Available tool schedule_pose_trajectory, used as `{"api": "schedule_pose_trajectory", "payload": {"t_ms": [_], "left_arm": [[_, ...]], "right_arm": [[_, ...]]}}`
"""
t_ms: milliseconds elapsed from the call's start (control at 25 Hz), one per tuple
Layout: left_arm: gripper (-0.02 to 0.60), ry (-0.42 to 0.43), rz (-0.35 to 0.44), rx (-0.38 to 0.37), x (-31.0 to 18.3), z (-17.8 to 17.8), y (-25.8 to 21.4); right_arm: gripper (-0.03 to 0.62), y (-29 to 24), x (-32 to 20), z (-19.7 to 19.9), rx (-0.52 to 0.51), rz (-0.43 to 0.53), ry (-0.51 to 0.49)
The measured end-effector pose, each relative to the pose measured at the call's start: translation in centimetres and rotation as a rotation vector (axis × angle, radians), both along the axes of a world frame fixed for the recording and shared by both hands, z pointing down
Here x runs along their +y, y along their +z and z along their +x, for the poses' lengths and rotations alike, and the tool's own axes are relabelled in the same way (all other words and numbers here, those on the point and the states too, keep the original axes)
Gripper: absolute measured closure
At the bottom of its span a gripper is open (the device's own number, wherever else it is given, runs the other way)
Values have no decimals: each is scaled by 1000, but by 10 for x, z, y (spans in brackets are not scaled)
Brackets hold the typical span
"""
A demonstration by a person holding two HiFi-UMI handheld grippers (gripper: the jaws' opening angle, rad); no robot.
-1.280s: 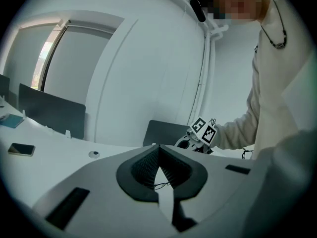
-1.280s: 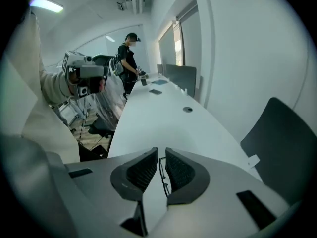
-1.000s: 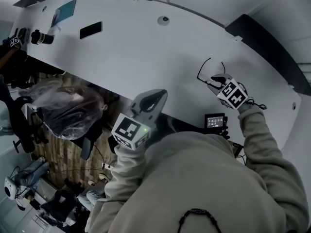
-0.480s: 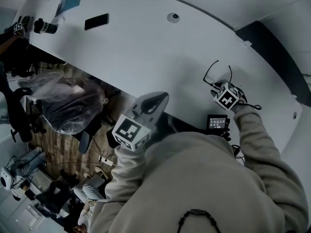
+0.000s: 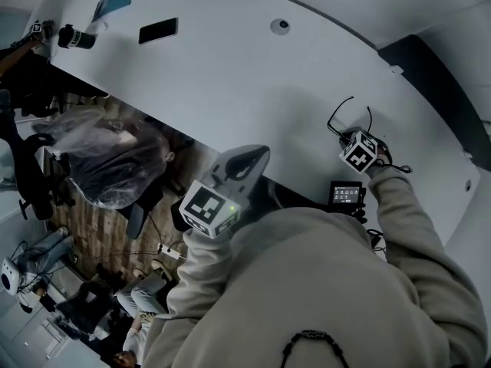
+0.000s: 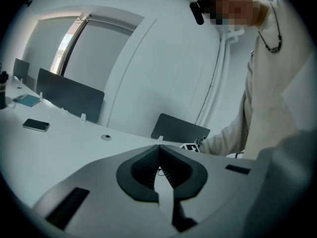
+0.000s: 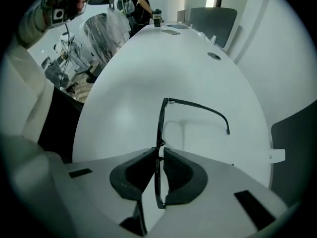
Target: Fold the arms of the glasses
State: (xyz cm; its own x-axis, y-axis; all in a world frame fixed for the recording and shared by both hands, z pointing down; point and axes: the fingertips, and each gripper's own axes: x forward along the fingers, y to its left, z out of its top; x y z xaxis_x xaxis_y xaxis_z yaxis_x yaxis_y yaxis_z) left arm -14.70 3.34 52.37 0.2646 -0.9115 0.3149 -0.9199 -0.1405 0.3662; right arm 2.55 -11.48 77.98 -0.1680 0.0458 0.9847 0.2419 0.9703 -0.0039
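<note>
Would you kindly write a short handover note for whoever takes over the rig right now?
Left gripper: shut, empty, held clear of the glasses.
Right gripper: points down; its fingers have just been closing on the front of the glasses, which stand on the white table.
Done: the front is gripped, nothing more.
Left: both arms still stick out unfolded, so fold each one in.

A white curved desk (image 5: 230, 75) stands over wood-plank floor (image 5: 92, 240).

Cool, dim, even light; faint shadow beneath glasses (image 7: 161, 123); strong fisheye bending, black vignette corners; focus sharp.
</note>
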Motion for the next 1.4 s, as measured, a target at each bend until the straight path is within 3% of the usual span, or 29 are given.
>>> {"api": "schedule_pose_trajectory", "payload": {"t_ms": [280,600,760,1200,1400], "left_arm": [[578,31,5,-17,-5,6,1],[578,104,23,-30,-12,8,-12],[578,171,59,-41,-24,10,-26],[578,328,157,-65,-58,19,-60],[578,405,209,-56,-72,35,-77]], "right_arm": [[534,-11,0,2,-25,-28,34],[534,-65,4,-13,-211,-91,157],[534,-107,7,-20,-323,-72,144],[534,-206,7,-7,-490,50,208],[534,-264,16,10,-628,33,310]]}}
